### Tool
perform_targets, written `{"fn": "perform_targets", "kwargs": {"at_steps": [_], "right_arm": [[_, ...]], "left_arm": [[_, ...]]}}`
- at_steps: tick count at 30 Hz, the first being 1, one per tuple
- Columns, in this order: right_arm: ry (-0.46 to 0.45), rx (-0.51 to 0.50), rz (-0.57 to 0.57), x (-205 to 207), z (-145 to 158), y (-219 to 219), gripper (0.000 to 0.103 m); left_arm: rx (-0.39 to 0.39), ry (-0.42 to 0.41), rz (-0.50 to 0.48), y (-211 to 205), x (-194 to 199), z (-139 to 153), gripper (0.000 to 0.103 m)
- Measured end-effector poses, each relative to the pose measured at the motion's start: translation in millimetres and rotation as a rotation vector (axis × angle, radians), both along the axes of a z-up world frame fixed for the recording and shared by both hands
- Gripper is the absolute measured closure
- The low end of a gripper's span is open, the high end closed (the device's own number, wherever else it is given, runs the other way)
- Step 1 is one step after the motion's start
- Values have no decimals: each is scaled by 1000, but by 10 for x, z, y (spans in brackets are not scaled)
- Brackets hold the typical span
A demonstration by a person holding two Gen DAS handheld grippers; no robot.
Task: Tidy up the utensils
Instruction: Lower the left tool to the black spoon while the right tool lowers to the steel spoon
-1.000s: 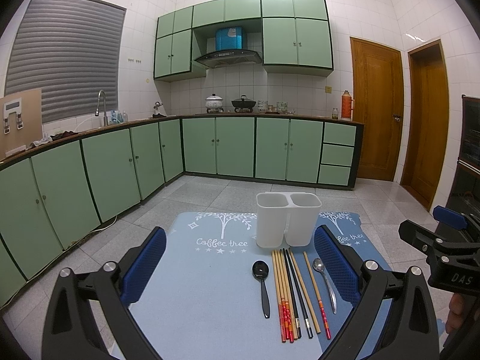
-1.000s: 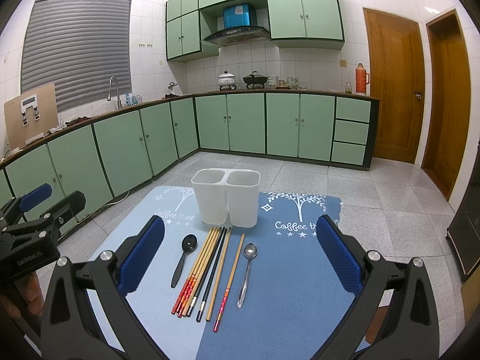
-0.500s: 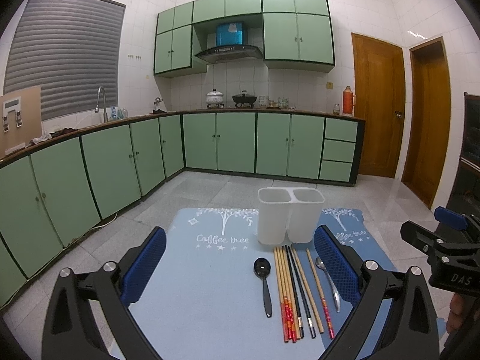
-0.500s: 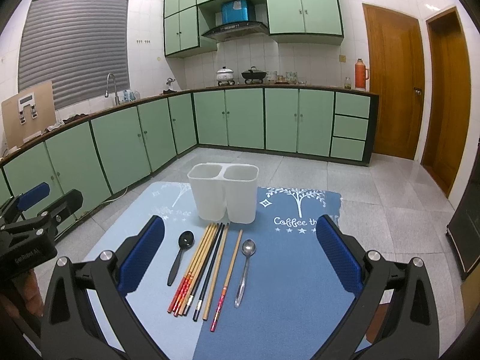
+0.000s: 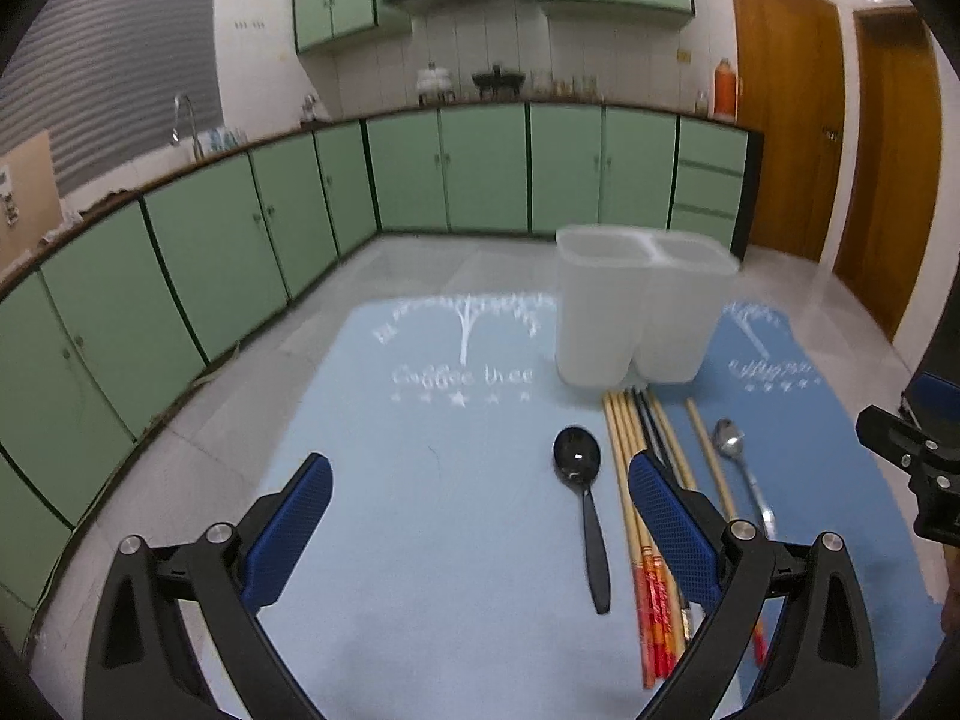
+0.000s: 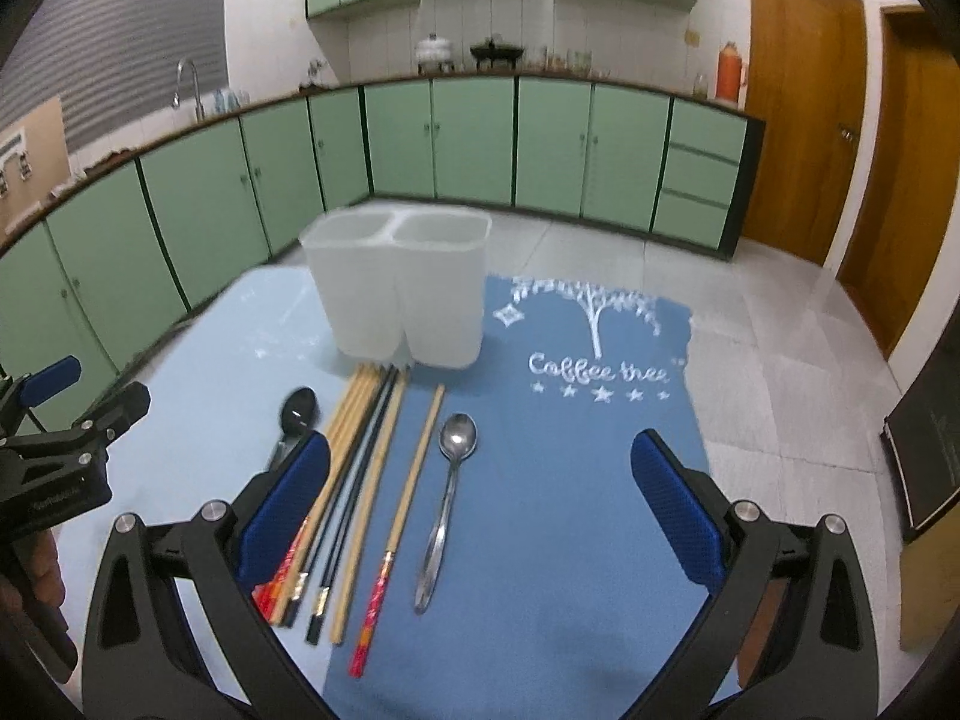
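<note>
A white two-compartment holder (image 5: pixel 642 306) (image 6: pixel 402 288) stands upright on blue mats (image 5: pixel 420 510) (image 6: pixel 570 480). In front of it lie a black spoon (image 5: pixel 579 480) (image 6: pixel 297 414), a row of wooden and black chopsticks (image 5: pixel 630 456) (image 6: pixel 366 468), a single chopstick with a red end (image 6: pixel 408 498), and a metal spoon (image 5: pixel 741 468) (image 6: pixel 450 492). My left gripper (image 5: pixel 480 516) is open and empty, above the mat left of the black spoon. My right gripper (image 6: pixel 480 492) is open and empty, above the metal spoon.
Green floor cabinets (image 5: pixel 240 252) (image 6: pixel 420 138) run along the left and back. Wooden doors (image 5: pixel 780 138) (image 6: pixel 798 108) stand at the right. A dark cabinet (image 6: pixel 930 450) is at the far right. The other gripper shows at each view's edge (image 5: pixel 912 468) (image 6: pixel 54 456).
Both grippers have tilted down and moved closer to the mat and utensils. The holder and utensils look larger. Nothing was taken hold of.
</note>
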State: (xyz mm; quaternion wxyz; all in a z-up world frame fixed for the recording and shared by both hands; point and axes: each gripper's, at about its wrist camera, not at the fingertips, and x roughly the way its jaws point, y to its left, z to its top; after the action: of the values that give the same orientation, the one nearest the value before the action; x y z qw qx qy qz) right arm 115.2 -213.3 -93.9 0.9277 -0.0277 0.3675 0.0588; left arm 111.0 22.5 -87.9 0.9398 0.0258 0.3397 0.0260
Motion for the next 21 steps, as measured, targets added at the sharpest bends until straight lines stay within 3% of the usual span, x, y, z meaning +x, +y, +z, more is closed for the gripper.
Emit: {"fn": "perform_targets", "kwargs": {"at_steps": [9, 17, 21], "right_arm": [[197, 4, -3, 633, -542, 48, 34], [292, 7, -30, 952, -877, 138, 52], [305, 18, -38, 1023, -961, 151, 55]], "left_arm": [[5, 150, -6, -148, 594, -541, 8], [13, 213, -13, -278, 951, -811, 9], [10, 235, 1, -294, 1102, -910, 9]]}}
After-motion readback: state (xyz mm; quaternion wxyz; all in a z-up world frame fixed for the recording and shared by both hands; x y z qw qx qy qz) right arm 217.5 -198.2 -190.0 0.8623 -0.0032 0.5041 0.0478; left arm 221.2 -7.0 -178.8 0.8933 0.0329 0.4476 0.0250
